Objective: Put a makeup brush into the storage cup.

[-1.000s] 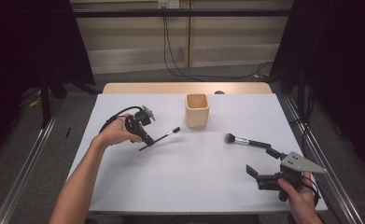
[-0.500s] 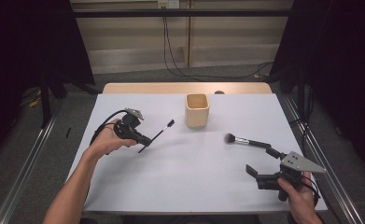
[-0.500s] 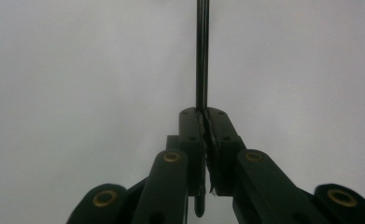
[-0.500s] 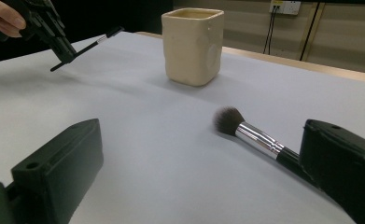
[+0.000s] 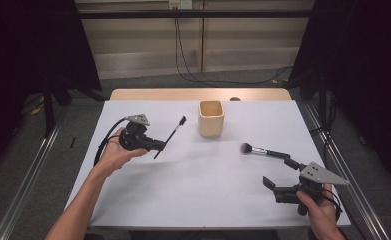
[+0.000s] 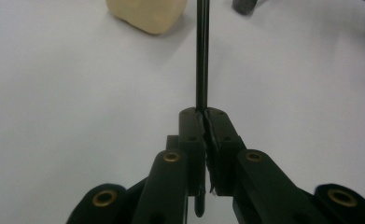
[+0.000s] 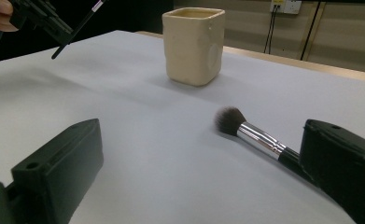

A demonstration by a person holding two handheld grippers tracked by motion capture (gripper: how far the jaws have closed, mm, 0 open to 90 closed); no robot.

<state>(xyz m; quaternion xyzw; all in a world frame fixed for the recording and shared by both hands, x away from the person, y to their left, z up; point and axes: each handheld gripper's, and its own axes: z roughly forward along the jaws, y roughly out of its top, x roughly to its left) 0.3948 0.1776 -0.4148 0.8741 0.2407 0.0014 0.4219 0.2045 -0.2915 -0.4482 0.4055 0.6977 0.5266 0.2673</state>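
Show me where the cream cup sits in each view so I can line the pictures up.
High view: cream cup just above centre, on the table's far half.
Left gripper view: top edge, left of the thin black wand clamped in the left gripper.
Right gripper view: upper centre, beyond the makeup brush.
Shared landmark: the thin black wand.

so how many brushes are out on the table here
2: a thin black brush clamped in the left gripper above the table, and a fluffy makeup brush lying ahead of the open right gripper.
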